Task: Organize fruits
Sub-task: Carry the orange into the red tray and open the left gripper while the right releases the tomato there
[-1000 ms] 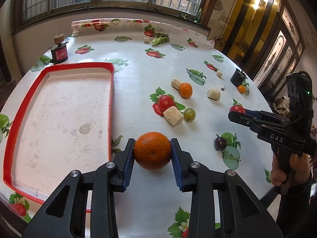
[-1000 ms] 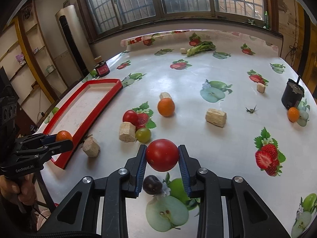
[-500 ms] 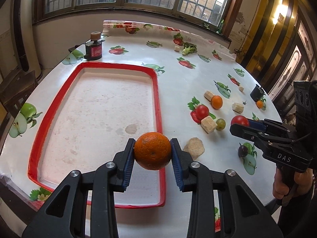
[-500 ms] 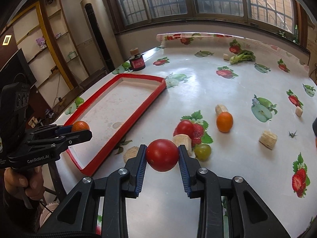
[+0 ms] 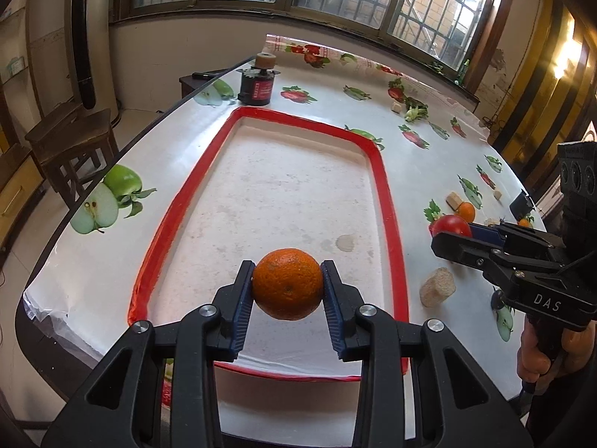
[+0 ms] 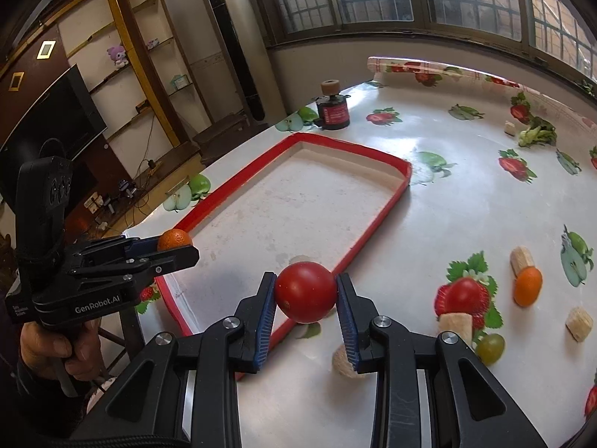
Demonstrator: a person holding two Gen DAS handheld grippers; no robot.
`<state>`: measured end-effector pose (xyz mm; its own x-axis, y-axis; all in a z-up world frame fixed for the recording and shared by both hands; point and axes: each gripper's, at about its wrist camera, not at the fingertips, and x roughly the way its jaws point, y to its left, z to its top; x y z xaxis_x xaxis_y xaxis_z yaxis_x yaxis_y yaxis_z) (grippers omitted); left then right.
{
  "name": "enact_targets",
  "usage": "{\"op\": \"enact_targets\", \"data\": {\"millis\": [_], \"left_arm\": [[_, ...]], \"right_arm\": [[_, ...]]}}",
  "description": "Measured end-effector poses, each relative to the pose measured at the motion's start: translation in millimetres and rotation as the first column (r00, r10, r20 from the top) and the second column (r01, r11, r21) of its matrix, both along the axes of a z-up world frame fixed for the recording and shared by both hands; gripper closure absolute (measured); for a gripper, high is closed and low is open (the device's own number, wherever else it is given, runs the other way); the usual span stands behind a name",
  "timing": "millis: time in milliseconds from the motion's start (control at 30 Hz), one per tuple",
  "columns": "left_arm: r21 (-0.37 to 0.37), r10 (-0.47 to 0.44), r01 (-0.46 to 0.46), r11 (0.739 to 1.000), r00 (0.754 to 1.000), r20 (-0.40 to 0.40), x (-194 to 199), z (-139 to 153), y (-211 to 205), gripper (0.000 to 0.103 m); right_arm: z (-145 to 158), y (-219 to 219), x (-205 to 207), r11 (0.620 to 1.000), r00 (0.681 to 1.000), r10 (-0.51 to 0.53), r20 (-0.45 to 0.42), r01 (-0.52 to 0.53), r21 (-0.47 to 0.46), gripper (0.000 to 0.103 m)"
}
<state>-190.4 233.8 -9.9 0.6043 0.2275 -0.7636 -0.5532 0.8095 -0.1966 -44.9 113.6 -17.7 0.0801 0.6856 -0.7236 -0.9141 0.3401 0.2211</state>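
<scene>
Fruits are the business here — a round, dimpled orange (image 5: 287,283) is clamped in the left gripper (image 5: 287,286), and a smooth, glossy red tomato-like fruit (image 6: 306,292) in the right gripper (image 6: 306,295). The orange looks firm and moderately heavy, its pebbled peel likely giving the ribbed blue pads (image 5: 239,308) good purchase; holding it across its widest part, as now, seems soundest. The red fruit is probably softer and slicker, so it wants a gentle squeeze at its equator to avoid bruising or popping out. Both sets of jaws stand open only as wide as the fruit each one grips, pads pressed against opposite sides. The orange hangs above the near end of the shallow red-rimmed white tray (image 5: 388,201), inside its near edge, while the red fruit hovers over the tray's near right rim, just at the border. More fruit lies on the fruit-print tablecloth (image 6: 447,201) towards its right side: a small orange (image 6: 527,286), another red fruit (image 6: 466,295), a green grape (image 6: 490,348), among pale cork-like chunks (image 6: 579,324).
</scene>
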Motion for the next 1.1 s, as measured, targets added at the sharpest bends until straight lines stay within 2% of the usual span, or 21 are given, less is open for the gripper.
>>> {"op": "enact_targets", "data": {"millis": [167, 400, 667, 933, 967, 1033, 1067, 1100], "left_arm": [[-0.010, 0.035, -0.035, 0.999, 0.999, -0.019, -5.0, -9.9, 13.4, 0.070], [-0.031, 0.066, -0.068, 0.997, 0.996, -0.058, -6.7, -28.1, 28.1, 0.070], [-0.033, 0.076, -0.079, 0.996, 0.993, -0.090, -2.6, -39.2, 35.6, 0.070], [-0.003, 0.092, -0.093, 0.996, 0.987, -0.128, 7.2, -45.4, 33.6, 0.070], [-0.004, 0.094, -0.095, 0.995, 0.987, -0.132, 7.5, -45.4, 33.9, 0.069], [-0.010, 0.093, -0.095, 0.995, 0.987, -0.134, 7.7, -45.0, 33.8, 0.066], [-0.013, 0.095, -0.098, 0.995, 0.986, -0.136, 8.1, -44.8, 33.8, 0.064], [-0.009, 0.099, -0.101, 0.995, 0.985, -0.142, 8.3, -44.7, 33.1, 0.062]], "right_arm": [[-7.2, 39.6, -2.3, 0.999, 0.999, 0.043, -0.021, -0.044, -0.017, 0.071], [-27.0, 84.2, -7.2, 0.992, 0.996, 0.090, -0.007, -0.090, -0.092, 0.070], [-45.9, 102.7, 0.1, 0.986, 0.996, 0.079, 0.050, -0.071, -0.154, 0.070], [-63.4, 112.0, 9.7, 0.979, 0.997, 0.073, 0.029, -0.066, -0.195, 0.069], [-64.1, 112.0, 9.7, 0.979, 0.997, 0.072, 0.025, -0.066, -0.192, 0.068], [-62.2, 110.3, 9.7, 0.981, 0.997, 0.070, 0.017, -0.066, -0.182, 0.056], [-60.2, 108.7, 10.0, 0.983, 0.998, 0.066, 0.020, -0.061, -0.173, 0.046], [-57.6, 107.0, 9.8, 0.985, 0.998, 0.061, 0.028, -0.056, -0.164, 0.042]]}}
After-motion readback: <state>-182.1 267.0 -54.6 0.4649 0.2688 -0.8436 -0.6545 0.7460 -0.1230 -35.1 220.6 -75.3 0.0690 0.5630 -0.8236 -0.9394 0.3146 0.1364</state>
